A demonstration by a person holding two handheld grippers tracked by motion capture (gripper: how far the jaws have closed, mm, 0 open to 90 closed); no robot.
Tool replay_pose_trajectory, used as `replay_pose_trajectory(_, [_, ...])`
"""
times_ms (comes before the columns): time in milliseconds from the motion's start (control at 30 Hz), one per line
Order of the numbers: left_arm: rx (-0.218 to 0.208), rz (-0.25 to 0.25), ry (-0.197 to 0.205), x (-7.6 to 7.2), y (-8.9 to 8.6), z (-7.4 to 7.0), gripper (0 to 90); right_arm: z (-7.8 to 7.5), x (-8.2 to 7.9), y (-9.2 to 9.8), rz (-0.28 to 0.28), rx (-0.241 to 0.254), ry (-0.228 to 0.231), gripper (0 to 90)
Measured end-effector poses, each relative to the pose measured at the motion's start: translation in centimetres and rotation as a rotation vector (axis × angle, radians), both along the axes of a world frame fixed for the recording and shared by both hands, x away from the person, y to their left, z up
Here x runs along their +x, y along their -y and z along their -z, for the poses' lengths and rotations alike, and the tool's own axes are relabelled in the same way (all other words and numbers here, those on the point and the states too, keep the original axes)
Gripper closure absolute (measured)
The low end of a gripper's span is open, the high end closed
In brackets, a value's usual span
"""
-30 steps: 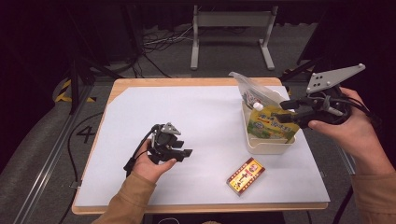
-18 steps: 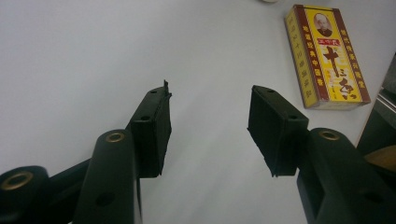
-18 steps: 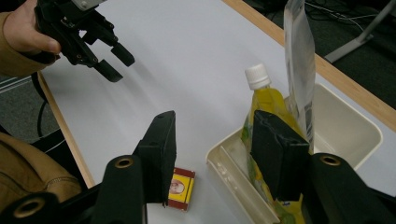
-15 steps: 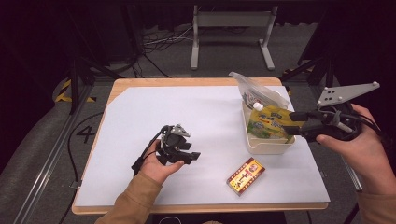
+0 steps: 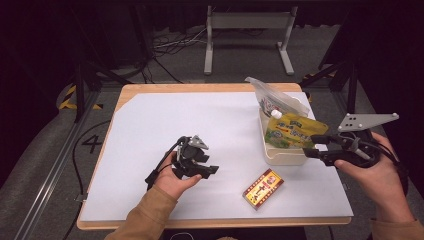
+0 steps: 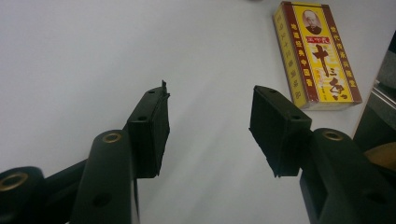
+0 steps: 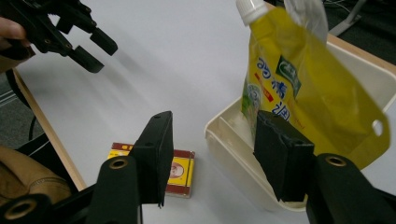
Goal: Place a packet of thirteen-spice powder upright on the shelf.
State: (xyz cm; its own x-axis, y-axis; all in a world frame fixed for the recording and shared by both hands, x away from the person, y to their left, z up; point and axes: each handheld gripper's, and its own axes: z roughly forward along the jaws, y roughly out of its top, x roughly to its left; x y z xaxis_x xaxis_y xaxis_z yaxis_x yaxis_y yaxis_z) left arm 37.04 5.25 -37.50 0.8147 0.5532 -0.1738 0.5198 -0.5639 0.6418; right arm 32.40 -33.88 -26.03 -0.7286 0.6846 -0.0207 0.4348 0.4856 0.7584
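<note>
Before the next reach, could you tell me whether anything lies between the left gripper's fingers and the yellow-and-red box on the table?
Nothing visible does. The left gripper is open and empty, and bare white table separates it from the yellow-and-red box. The cream tray holding the yellow spout pouch sits beyond the box, off that path.

Around my work area

I see a white sheet [image 5: 200, 120] covering the wooden table [image 5: 165, 88], with a crumpled clear bag [image 5: 272, 97] at its far right. On the floor beyond stand a grey metal stand [image 5: 247, 30] and loose cables [image 5: 170, 47], with striped tape [image 5: 67, 97] far left.
</note>
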Motion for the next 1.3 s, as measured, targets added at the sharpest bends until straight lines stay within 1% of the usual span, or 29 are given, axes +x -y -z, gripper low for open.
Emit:
replay_pose_trajectory(133, [-0.001,0.019,-0.012,-0.1,0.7,-0.1,47.2,1.7,0.1,0.4,0.012,0.031,-0.008,47.4])
replay_pose_trajectory(200, [0.000,0.025,-0.010,-0.2,1.0,-0.1,47.0,1.9,0.1,0.4,0.016,0.034,-0.009,47.1])
replay_pose_trajectory(300, [-0.001,0.040,-0.012,-0.5,1.8,-0.2,46.6,2.8,0.1,0.6,0.027,0.048,-0.011,45.9])
replay_pose_trajectory(367, [0.000,0.054,-0.013,-0.5,2.2,-0.3,46.2,3.3,0.2,0.7,0.043,0.043,-0.007,45.3])
replay_pose_trajectory(467, [-0.006,0.062,-0.023,-0.6,3.1,-0.3,44.8,3.9,0.3,0.7,0.066,0.014,-0.002,44.2])
replay_pose_trajectory(500, [-0.002,0.071,-0.021,-0.6,3.4,-0.3,44.6,4.1,0.3,0.7,0.069,0.017,-0.002,44.2])
replay_pose_trajectory(533, [-0.002,0.071,-0.021,-0.6,3.4,-0.3,44.3,4.1,0.3,0.7,0.069,0.017,-0.002,44.2])
replay_pose_trajectory(567, [-0.004,0.076,-0.025,-0.7,3.7,-0.3,44.3,4.3,0.3,0.8,0.069,0.024,-0.001,44.1])
replay_pose_trajectory(633, [-0.010,0.083,-0.031,-0.7,4.4,-0.3,44.1,4.6,0.4,0.7,0.076,0.000,-0.002,43.4])
replay_pose_trajectory(767, [-0.016,0.107,-0.030,-0.7,5.6,-0.4,43.6,4.8,0.3,1.0,0.088,0.002,0.006,42.9])
replay_pose_trajectory(900, [-0.015,0.132,-0.042,-0.8,6.9,-0.3,42.2,5.0,0.2,1.5,0.107,0.010,0.007,42.5])
replay_pose_trajectory(967, [-0.011,0.139,-0.046,-0.8,7.2,-0.2,41.5,5.0,0.1,1.7,0.108,0.009,0.008,42.3])
replay_pose_trajectory(1067, [-0.004,0.158,-0.048,-0.9,8.1,0.0,39.8,5.1,-0.1,1.9,0.120,0.009,0.005,41.9])
replay_pose_trajectory(1233, [0.005,0.170,-0.074,-0.9,9.3,0.4,38.2,5.4,-0.3,2.2,0.137,-0.008,-0.001,41.1])
replay_pose_trajectory(1300, [0.007,0.179,-0.077,-0.8,9.7,0.6,37.8,5.6,-0.4,2.2,0.143,-0.015,-0.002,40.7])
